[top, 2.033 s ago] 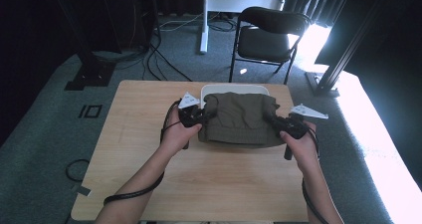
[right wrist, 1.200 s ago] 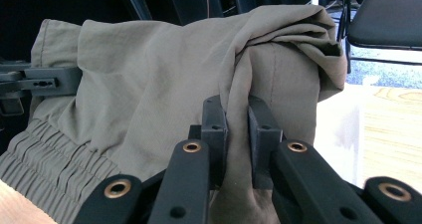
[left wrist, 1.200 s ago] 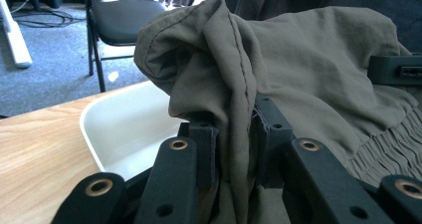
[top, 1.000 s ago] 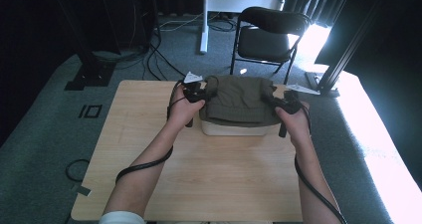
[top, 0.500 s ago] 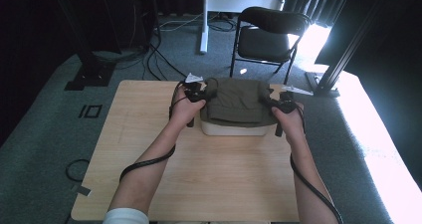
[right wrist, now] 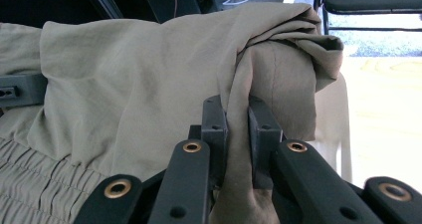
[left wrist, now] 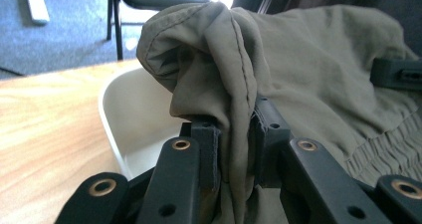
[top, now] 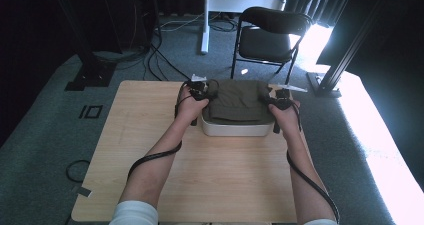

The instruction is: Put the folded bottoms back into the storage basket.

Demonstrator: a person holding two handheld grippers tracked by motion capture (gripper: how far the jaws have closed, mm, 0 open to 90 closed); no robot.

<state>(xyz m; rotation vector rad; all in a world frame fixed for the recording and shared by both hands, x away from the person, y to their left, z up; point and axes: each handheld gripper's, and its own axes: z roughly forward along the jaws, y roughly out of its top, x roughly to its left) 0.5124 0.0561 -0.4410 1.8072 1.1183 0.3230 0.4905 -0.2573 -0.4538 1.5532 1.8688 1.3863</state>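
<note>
1. My left gripper [left wrist: 234, 149] has its jaws clamped on a bunched corner of the folded olive-green cloth garment [left wrist: 318, 69].
2. My right gripper [right wrist: 238, 144] pinches the opposite corner, a fold squeezed between its jaws.
3. The garment spans between both pairs of jaws, over the white rounded plastic tub [top: 235, 130].
4. The tub sits just below my jaws on the light wooden counter [top: 150, 110].
</note>
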